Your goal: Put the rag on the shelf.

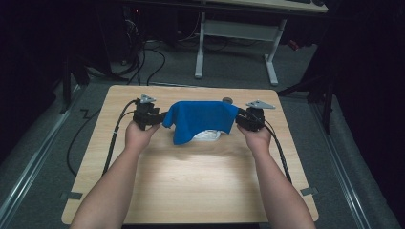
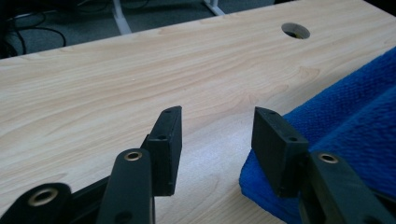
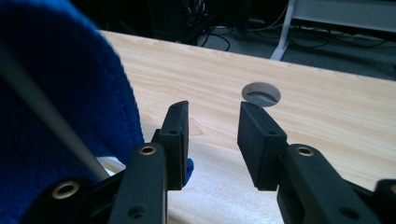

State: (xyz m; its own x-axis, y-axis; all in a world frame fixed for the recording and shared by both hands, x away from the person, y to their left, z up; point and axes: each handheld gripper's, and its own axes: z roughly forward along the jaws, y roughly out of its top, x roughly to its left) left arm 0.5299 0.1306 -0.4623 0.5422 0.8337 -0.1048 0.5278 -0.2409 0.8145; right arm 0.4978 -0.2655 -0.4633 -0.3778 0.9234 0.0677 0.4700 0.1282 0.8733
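A blue towel (image 1: 200,119) lies draped over a white object (image 1: 207,135) in the middle of the wooden table (image 1: 191,181). My left gripper (image 1: 161,117) stands at the towel's left edge and my right gripper (image 1: 239,118) at its right edge. In the left gripper view the left gripper (image 2: 217,135) is open with bare wood in its gap, and the towel (image 2: 345,121) lies against the outside of its right-hand jaw. The right gripper (image 3: 212,135) is open too, nothing between its jaws, with the towel (image 3: 60,93) bulging beside its left-hand jaw. A white edge (image 3: 46,116) crosses that cloth.
A round cable hole (image 1: 228,100) sits in the table just behind the towel, also seen as the hole (image 2: 295,31) and the hole (image 3: 261,93). Beyond the table stands a white-legged desk (image 1: 199,52), with cables on the floor. The near half of the table is bare wood.
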